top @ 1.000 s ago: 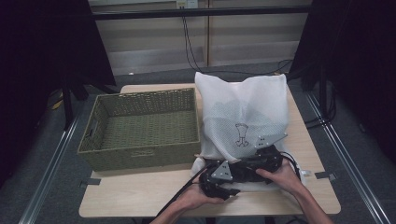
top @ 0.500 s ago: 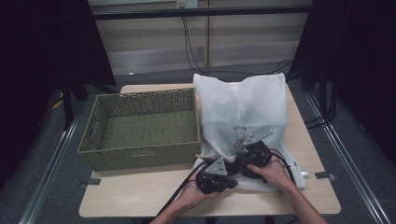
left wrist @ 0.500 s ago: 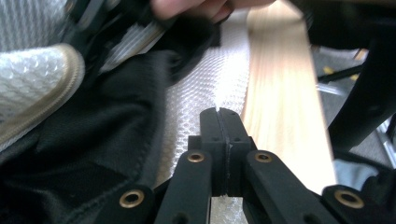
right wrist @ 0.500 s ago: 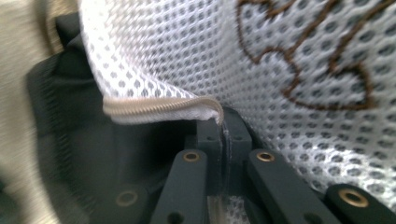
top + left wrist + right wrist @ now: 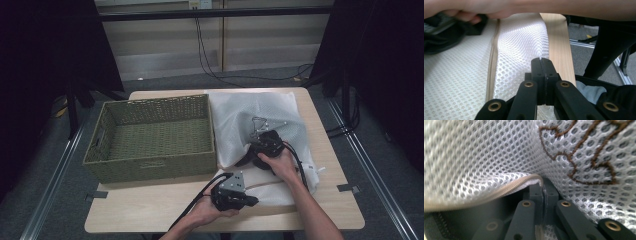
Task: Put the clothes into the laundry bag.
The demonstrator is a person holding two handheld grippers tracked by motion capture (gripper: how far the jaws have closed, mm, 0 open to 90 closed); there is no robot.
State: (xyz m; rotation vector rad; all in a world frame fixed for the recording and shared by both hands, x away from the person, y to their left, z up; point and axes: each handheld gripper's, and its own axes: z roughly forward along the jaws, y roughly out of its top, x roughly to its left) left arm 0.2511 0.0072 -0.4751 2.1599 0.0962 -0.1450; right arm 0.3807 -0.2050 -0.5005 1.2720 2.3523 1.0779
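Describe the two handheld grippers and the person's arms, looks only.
Both the left gripper and the right gripper are black, each with two flat black jaws on linkage arms pinned with brass-coloured rivets. The left one carries a grey three-cornered plate on top. A black cable trails from each. The forearms are bare, no sleeves visible.

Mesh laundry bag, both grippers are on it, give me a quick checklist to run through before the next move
1. Left gripper shut on the mesh laundry bag edge: ok, jaws closed with mesh pinched.
2. Right gripper shut on the zipper edge: ok.
3. Bag mouth parted: ok, the right gripper's edge is lifted with a dark gap beneath it.
4. Wicker basket beside the bag, nothing inside: ok.
5. Bag fully on the table: ok.
6. Bag contents: cannot tell.
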